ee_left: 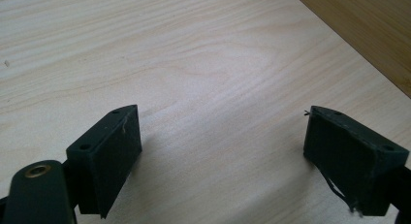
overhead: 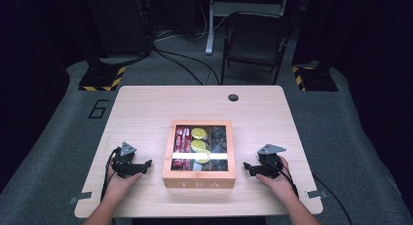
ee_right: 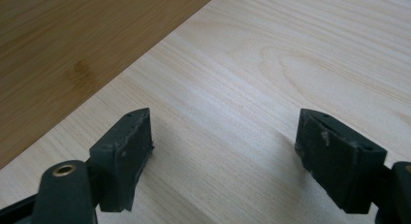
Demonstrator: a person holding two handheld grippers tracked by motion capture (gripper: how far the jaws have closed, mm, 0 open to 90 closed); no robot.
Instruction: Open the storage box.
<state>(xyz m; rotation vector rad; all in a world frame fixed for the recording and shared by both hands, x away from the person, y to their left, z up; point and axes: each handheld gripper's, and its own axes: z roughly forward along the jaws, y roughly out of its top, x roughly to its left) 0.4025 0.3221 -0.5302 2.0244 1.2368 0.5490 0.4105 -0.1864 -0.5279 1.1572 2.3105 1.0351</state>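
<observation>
A dark folding chair (overhead: 256,40) stands beyond the pale wooden worktop (overhead: 146,113), with yellow-and-black striped stand bases at upper left (overhead: 102,79) and upper right (overhead: 315,78).

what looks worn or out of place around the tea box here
The tea box sits square and shut on the table. The one oddity: the left gripper has frayed pads, with loose threads hanging off.

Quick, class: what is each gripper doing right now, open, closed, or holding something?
Left gripper: open, holding nothing.
Right gripper: open, holding nothing.
</observation>
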